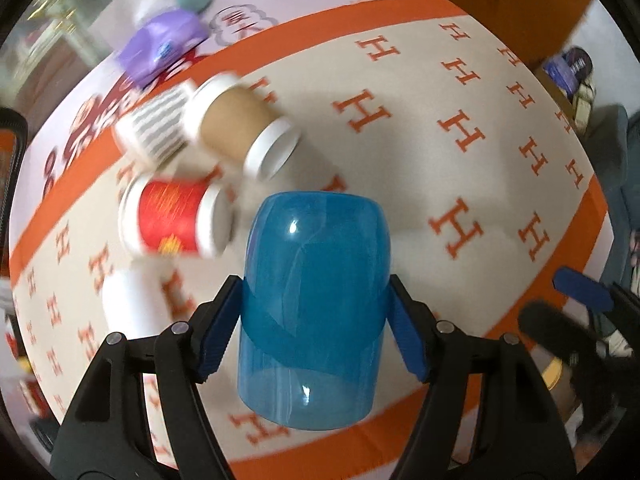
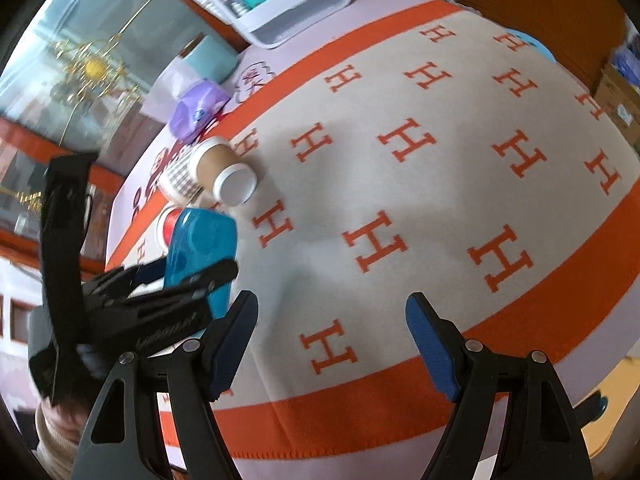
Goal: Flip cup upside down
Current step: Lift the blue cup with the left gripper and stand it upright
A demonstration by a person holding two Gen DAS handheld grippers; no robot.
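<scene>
My left gripper (image 1: 316, 320) is shut on a translucent blue cup (image 1: 316, 300), its blue pads pressed on both sides. The cup is held above the cloth with its closed rounded end pointing away from the camera. In the right wrist view the blue cup (image 2: 202, 248) shows at the left, tilted in the left gripper (image 2: 188, 280). My right gripper (image 2: 332, 332) is open and empty over the cloth. Its finger (image 1: 580, 288) shows at the right edge of the left wrist view.
Paper cups lie on the cream and orange H-pattern cloth (image 1: 460, 160): a brown one (image 1: 240, 128), a grey-striped one (image 1: 156, 128), a red one (image 1: 176, 220). A purple pack (image 1: 164, 48) and a white organiser (image 2: 276, 0) sit at the back.
</scene>
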